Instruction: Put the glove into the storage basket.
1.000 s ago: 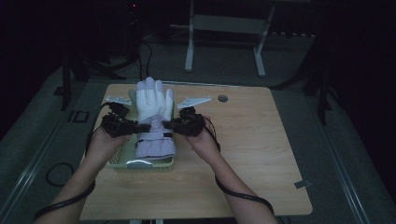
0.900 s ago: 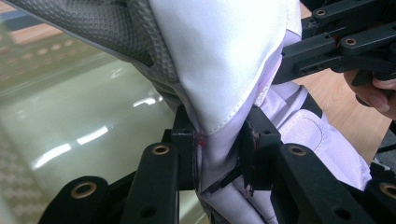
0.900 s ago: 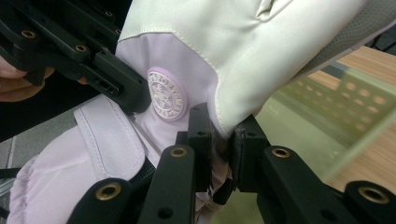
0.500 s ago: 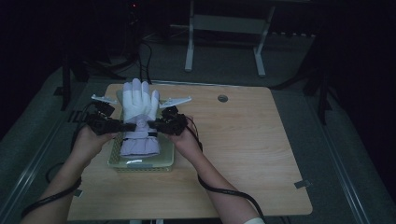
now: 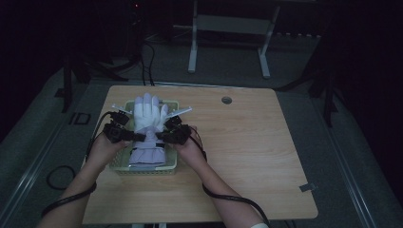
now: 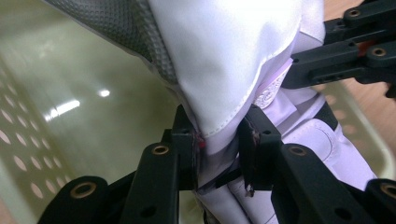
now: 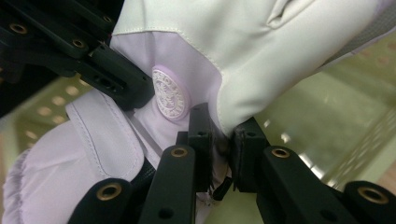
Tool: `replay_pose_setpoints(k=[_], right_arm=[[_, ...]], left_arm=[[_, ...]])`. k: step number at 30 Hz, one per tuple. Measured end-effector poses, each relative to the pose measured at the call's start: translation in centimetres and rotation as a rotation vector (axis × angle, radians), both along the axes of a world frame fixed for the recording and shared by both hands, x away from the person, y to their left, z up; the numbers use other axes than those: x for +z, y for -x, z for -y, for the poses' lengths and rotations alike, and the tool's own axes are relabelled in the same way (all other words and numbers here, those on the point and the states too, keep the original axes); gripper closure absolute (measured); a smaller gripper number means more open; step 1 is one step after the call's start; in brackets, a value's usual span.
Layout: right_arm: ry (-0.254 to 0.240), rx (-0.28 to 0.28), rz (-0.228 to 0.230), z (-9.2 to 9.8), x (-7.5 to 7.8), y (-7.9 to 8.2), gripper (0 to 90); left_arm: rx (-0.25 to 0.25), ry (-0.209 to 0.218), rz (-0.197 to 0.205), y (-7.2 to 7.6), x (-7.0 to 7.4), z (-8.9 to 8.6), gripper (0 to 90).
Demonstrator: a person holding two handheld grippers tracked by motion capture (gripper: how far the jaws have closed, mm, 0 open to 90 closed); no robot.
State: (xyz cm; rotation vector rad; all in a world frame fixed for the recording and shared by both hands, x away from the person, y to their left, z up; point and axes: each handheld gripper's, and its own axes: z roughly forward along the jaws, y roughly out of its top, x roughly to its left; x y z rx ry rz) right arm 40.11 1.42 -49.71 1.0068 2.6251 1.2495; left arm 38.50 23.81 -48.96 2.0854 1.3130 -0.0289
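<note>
**White padded glove pinched at both wrist edges over the green basket**

Held across a pale green perforated plastic basket [image 5: 124,167] at the left part of a light wooden table [image 5: 247,156]: a white and pale lilac padded fabric glove [image 5: 148,124], fingers pointing away from the person, cuff toward the near rim. Left gripper [image 6: 218,142] clamped on a fold of white fabric at the glove's left side, jaws nearly together with only cloth between. Right gripper [image 7: 219,135] likewise pinching the opposite edge, just beside a round embossed lilac badge [image 7: 169,94]. Whether the cuff touches the basket floor: cannot tell from above.

Handling, as a judgement:
- Light and soft; likely to sag and fold wherever unsupported (the fingers look stiff enough to stay spread, thanks to the padding)
- Smooth satin-like shell, so probably slippery; a shallow pinch could creep off
- Best hold at the stitched seam near the wrist, where layers double and the thread gives the pads something to bite
- Not fragile, though the grey textured palm panel [image 6: 112,28] may snag on the basket holes
</note>
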Motion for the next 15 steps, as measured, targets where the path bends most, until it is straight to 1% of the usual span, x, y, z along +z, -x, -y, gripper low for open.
replay_pose_setpoints(k=[2,4,5,6,7,8,9,10,11,12,14,15], right_arm=[[0.034,-0.006,-0.002,-0.4,-0.4,0.1,80.5],[0.057,-0.012,-0.004,-0.6,-0.7,0.1,80.5],[0.073,-0.012,0.007,-0.7,-0.7,0.2,80.4],[0.082,-0.018,0.004,-0.7,-0.7,0.2,80.4],[0.093,-0.018,0.004,-0.8,-0.7,0.1,80.0],[0.106,-0.02,-0.004,-0.9,-0.8,0.0,79.2],[0.116,-0.025,-0.024,-0.9,-0.9,-0.1,78.3],[0.122,-0.028,-0.032,-1.0,-1.1,-0.1,77.0],[0.132,-0.027,-0.027,-1.1,-1.1,0.0,73.3],[0.143,-0.031,-0.028,-1.2,-1.1,0.0,72.0],[0.178,-0.031,-0.003,-1.4,-1.2,0.1,69.3],[0.178,-0.031,-0.003,-1.4,-1.2,0.1,69.3]], left_arm=[[-0.001,-0.024,-0.013,-0.1,-0.3,0.3,70.5],[-0.002,-0.037,-0.02,-0.2,-0.5,0.5,70.2],[-0.002,-0.04,-0.019,-0.2,-0.6,0.6,70.1],[0.001,-0.053,-0.018,-0.2,-0.7,0.7,69.7],[0.002,-0.064,-0.027,-0.3,-0.8,0.8,68.3],[-0.006,-0.084,-0.046,-0.4,-1.0,1.0,65.7],[-0.012,-0.117,-0.055,-0.5,-1.3,1.3,62.7],[-0.021,-0.159,-0.064,-0.5,-1.8,1.8,59.9],[-0.022,-0.168,-0.076,-0.6,-2.0,2.0,56.5],[-0.019,-0.178,-0.088,-0.7,-2.2,2.2,56.2],[-0.007,-0.188,-0.103,-0.9,-2.7,2.4,53.6],[-0.007,-0.188,-0.103,-0.9,-2.7,2.4,50.1]])
